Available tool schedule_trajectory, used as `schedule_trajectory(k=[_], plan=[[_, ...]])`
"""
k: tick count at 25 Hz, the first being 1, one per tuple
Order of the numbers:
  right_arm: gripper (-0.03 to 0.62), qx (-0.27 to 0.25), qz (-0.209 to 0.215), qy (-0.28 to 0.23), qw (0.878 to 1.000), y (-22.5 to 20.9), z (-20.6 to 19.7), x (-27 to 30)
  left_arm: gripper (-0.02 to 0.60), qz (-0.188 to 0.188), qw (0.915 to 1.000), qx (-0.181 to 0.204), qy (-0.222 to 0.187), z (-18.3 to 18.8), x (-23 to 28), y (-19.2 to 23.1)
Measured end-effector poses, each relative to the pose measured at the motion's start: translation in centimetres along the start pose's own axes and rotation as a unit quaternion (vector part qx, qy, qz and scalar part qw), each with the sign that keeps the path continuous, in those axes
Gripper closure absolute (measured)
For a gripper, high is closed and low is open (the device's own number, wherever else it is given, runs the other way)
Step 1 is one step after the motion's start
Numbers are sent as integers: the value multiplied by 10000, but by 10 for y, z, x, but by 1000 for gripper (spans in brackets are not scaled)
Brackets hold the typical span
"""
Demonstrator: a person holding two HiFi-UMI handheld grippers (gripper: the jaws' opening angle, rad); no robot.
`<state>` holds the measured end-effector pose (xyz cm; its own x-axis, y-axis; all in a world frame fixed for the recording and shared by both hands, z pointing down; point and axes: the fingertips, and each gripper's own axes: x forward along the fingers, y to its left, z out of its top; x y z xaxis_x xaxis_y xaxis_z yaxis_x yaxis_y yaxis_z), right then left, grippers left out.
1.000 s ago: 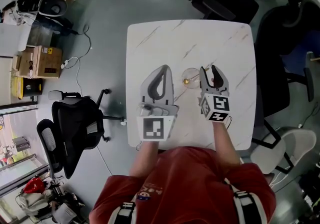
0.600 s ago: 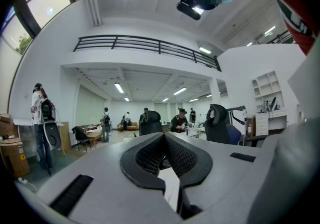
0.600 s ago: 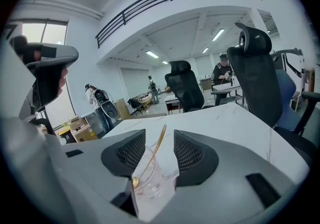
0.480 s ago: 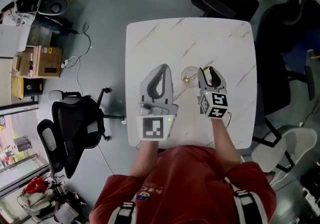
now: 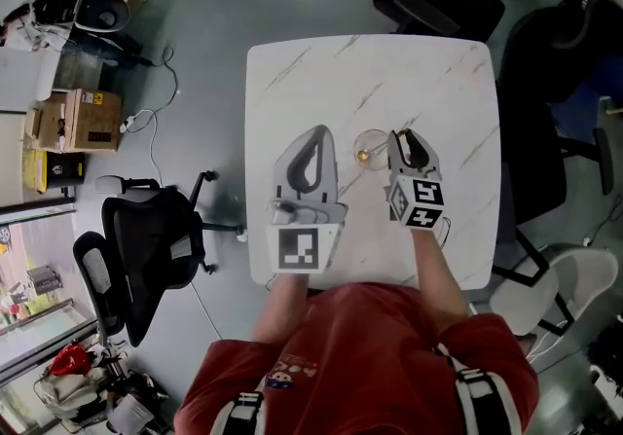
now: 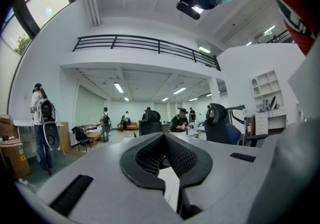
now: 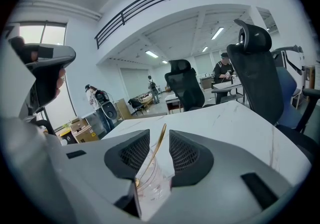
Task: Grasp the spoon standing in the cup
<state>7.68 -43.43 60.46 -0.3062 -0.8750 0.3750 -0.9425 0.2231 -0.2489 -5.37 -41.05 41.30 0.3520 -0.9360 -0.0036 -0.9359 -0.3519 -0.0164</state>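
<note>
Two grippers are held over a white marbled surface in the head view, both pointing away from the person. The left gripper has its jaws drawn together at the tips. Just right of it stands a clear cup, and the right gripper sits close at the cup's right side with its jaws apart. Of the spoon only a small gold glint shows at the cup's near edge, so its lean cannot be read from above.

In the left gripper view the jaws meet at their tips with nothing between them, and they point level across the room, well away from the cup.

In the right gripper view the jaws have just been closing but a gap remains between them. The spoon stands in that gap, with its bowl down inside the cup and its thin gold handle rising. Its long axis is near upright and leans to the right toward the tip, which ends about level with the jaw tips. Neither pad is clearly pressing on the handle
</note>
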Motion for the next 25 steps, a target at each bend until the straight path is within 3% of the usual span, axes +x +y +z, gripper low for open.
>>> schedule_trajectory(k=[13,25], plan=[[558,-20,-28,-25,10000,3,0,-1,572,15,10000,38,-32,1,-5,1],[569,-205,146,-129,9996,18,10,-7,572,63,9999,74,-118,11,-14,4]])
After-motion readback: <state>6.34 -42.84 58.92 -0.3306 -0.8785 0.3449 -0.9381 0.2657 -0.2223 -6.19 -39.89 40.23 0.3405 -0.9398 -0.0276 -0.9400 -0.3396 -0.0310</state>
